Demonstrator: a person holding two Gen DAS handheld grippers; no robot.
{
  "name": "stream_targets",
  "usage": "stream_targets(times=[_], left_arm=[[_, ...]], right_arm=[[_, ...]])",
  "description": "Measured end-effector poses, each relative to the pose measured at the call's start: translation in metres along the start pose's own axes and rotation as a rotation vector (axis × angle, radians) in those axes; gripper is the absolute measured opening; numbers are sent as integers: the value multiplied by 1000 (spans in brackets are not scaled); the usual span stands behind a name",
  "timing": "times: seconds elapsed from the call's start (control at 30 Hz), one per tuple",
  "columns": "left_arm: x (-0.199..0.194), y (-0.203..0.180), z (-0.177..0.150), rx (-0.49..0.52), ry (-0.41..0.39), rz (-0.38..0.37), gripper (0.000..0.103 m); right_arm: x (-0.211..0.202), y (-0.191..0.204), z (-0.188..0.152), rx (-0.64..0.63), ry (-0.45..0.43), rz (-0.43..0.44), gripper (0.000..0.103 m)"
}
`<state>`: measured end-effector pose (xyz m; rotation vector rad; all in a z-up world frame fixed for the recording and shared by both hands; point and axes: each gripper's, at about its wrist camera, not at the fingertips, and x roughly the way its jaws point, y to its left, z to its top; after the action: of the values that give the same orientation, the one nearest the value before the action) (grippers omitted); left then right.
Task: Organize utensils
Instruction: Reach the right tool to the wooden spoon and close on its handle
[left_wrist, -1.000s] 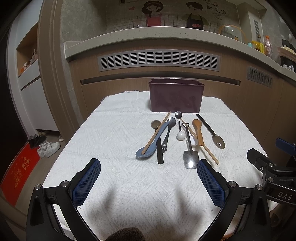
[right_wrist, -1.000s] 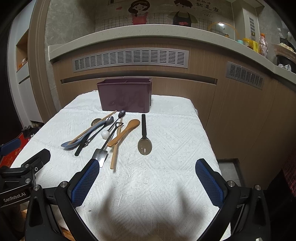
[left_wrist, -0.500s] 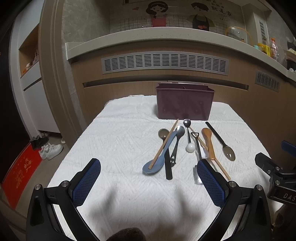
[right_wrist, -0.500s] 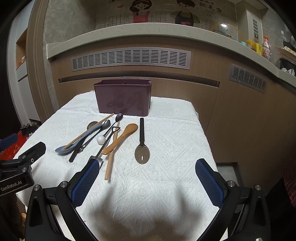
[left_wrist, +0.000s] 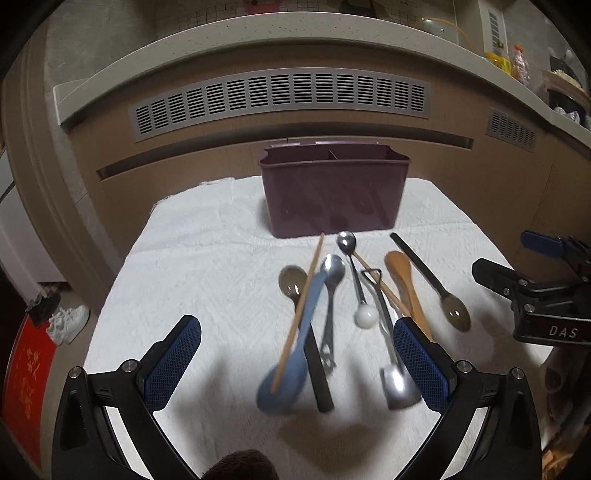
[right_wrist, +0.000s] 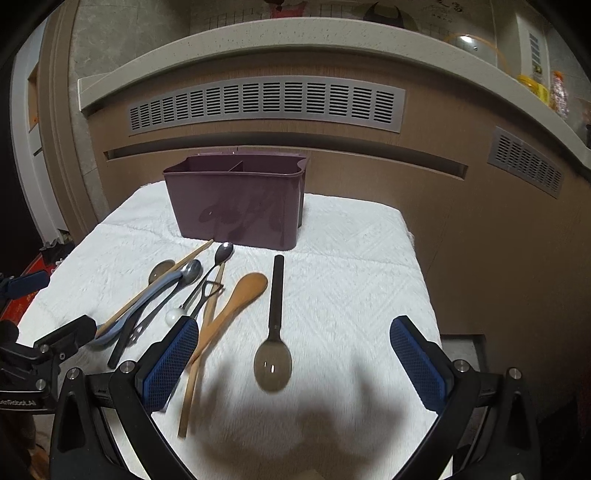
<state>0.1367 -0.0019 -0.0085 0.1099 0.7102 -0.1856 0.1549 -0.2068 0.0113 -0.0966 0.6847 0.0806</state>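
Observation:
A dark purple utensil holder (left_wrist: 332, 192) (right_wrist: 240, 203) with a divider stands at the back of the white cloth. Before it lie several utensils: a blue spoon (left_wrist: 291, 365) under a wooden chopstick (left_wrist: 299, 314), a metal spoon (left_wrist: 332, 269), a small shovel-shaped spoon (left_wrist: 397, 384), a wooden spoon (left_wrist: 402, 280) (right_wrist: 240, 299), and a black-handled spoon (left_wrist: 447, 299) (right_wrist: 273, 362). My left gripper (left_wrist: 295, 365) is open above the blue spoon's bowl. My right gripper (right_wrist: 291, 365) is open, with the black-handled spoon's bowl between its fingers, untouched.
The white cloth-covered table (left_wrist: 192, 266) ends near a brown counter wall with grey vents (left_wrist: 280, 96). The floor drops away on the left, with shoes (left_wrist: 70, 321) and a red mat (left_wrist: 26, 387). The right gripper's body (left_wrist: 539, 299) shows at the right of the left wrist view.
Both grippers have moved forward and lower toward the utensils. The holder and utensils look larger and closer. Nothing has been grasped and the utensils lie as before.

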Motion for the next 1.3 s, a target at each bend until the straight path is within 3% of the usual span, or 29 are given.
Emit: stream_targets(times=[0.1,0.17,0.23,0.33,0.5,0.7,0.97,1.1,1.3], left_arm=[[14,12,13,-1,15,-5,103],[22,23,18,-3,16,10,103],[29,32,18,-2,19,33,103],[35,47,17,-29,21,56,103],[37,66,14,-64,1,107,103],[40,73,11,-85,-5,68,103],[50,72,5,-107,31,18,103],[49,64,3,-91,49,4,103],[46,34,5,-48,87,-54,103]], right_arm=[[22,1,16,-15,24,33,93],[38,7,25,-38,61,70,59],[57,14,32,-47,124,123,47],[80,25,36,-25,186,168,46],[107,40,36,-1,253,143,40],[129,43,28,39,328,98,35],[145,58,35,1,345,5,34],[145,62,38,-56,348,14,29],[97,35,40,-72,250,59,27]])
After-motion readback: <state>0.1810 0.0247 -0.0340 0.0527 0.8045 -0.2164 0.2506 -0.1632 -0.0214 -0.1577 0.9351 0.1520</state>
